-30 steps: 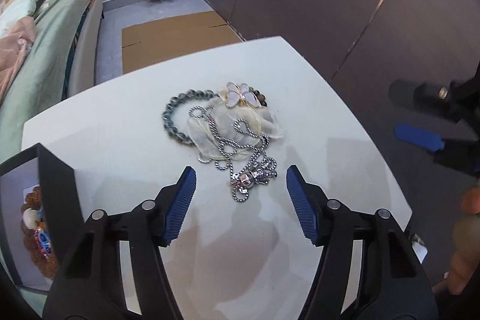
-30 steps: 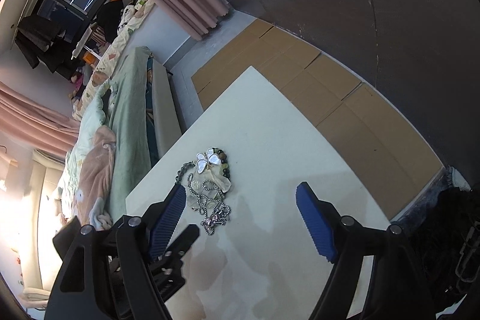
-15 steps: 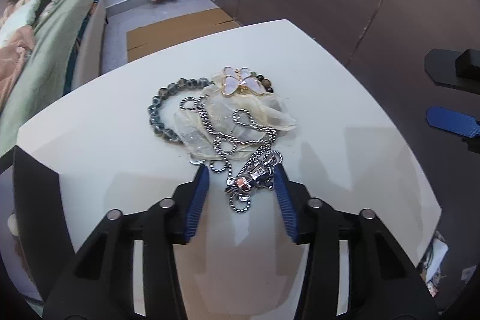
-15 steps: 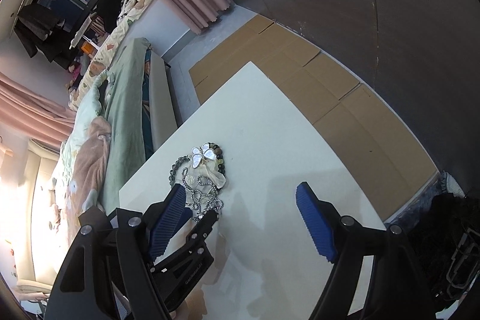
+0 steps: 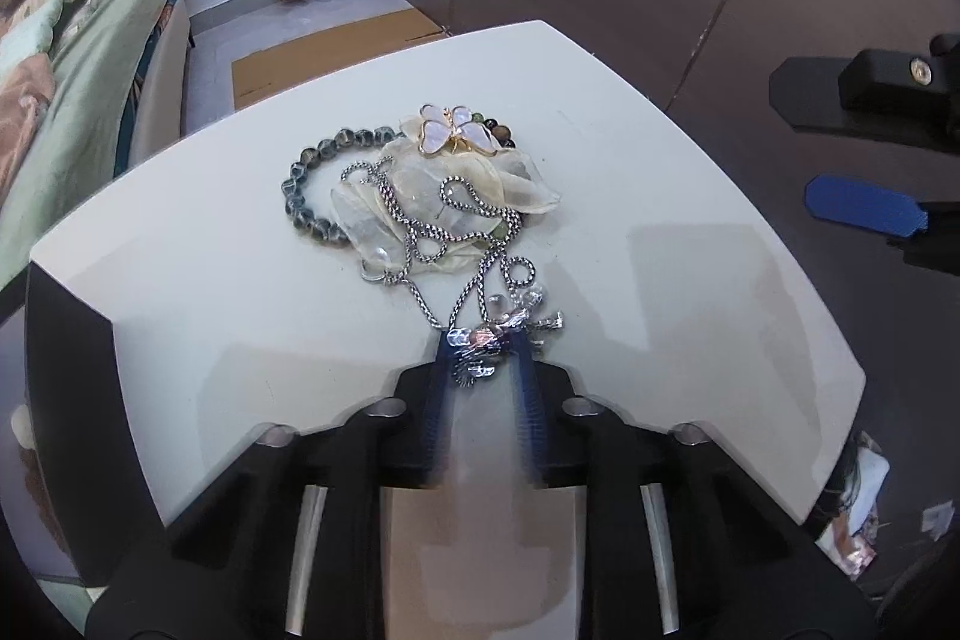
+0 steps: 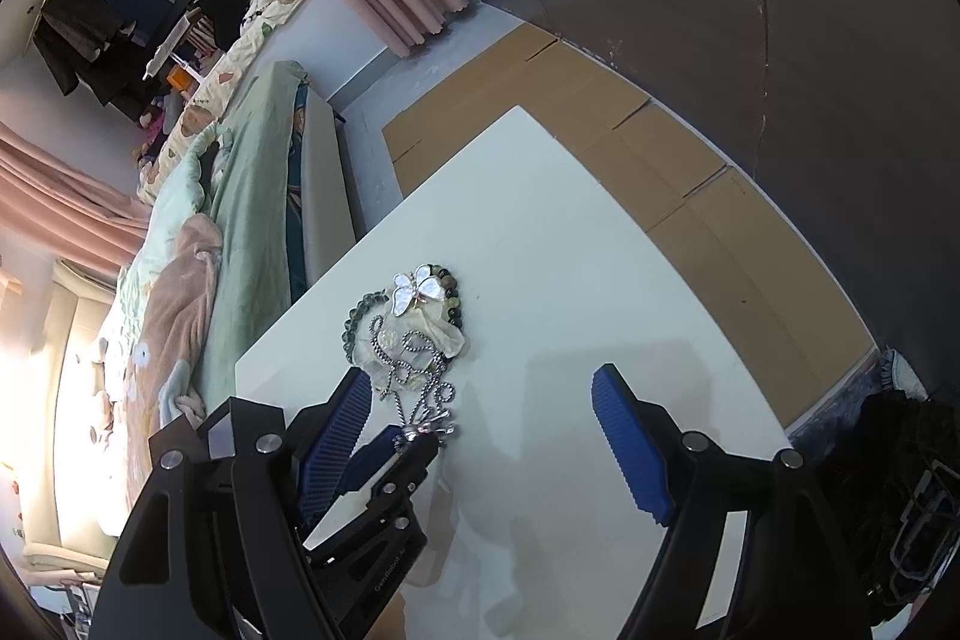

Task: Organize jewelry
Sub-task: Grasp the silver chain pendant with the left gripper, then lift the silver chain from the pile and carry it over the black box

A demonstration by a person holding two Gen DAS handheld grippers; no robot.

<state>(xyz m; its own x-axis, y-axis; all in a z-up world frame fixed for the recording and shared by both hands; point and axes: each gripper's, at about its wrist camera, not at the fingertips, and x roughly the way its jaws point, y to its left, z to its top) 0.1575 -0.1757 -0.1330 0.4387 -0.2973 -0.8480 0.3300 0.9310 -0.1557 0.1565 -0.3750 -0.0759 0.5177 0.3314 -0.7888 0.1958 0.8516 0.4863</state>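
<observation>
The left wrist view looks low and close along the desk, the right wrist view from higher and farther back, both sharing the jewelry pile.

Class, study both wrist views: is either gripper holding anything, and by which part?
The left gripper is shut on the silver chain necklace, pinching its sparkly pendant cluster; the chain trails over the pile. The right gripper is open, holding nothing.

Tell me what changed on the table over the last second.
The left gripper moved forward to the jewelry pile and closed its jaws on the silver chain's pendant. The right gripper stayed open, off to the side. The butterfly brooch, bead bracelet and white table kept their places.
</observation>
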